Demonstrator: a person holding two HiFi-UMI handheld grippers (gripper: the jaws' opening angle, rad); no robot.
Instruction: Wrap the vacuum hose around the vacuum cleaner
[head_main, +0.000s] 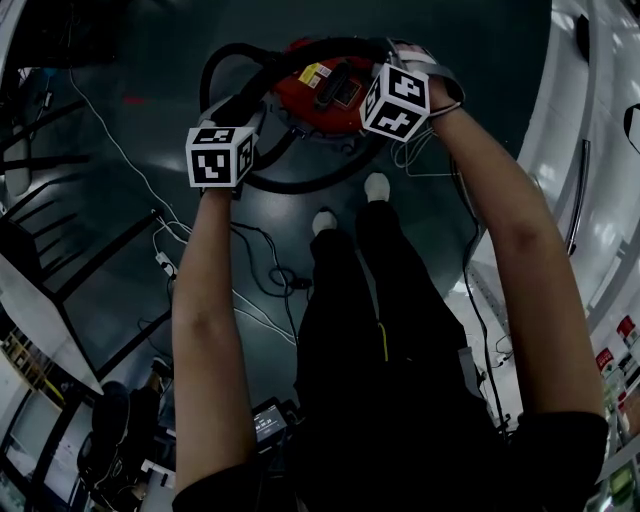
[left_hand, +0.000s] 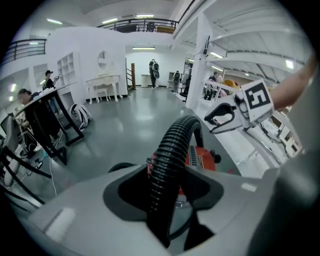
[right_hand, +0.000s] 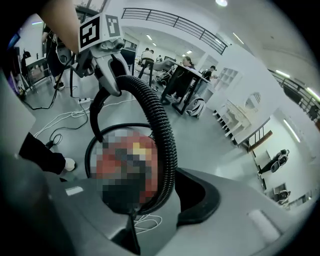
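Wrapping is in hand: the black ribbed hose (left_hand: 170, 160) arches over the red vacuum cleaner (head_main: 325, 95), which stands on the floor at the far side. The left gripper (left_hand: 167, 202) is clamped on the hose, and the right gripper (right_hand: 161, 192) seems closed on it too, though a mosaic patch hampers that view. Next, I judge, the held span must be carried round the body and laid low against it. Both forearms (head_main: 205, 300) reach out and down with the grippers tilted steeply, the left one nearer.

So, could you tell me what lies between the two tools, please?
In the head view, the red vacuum sits between the left tool and right tool, with the hose strung across it.
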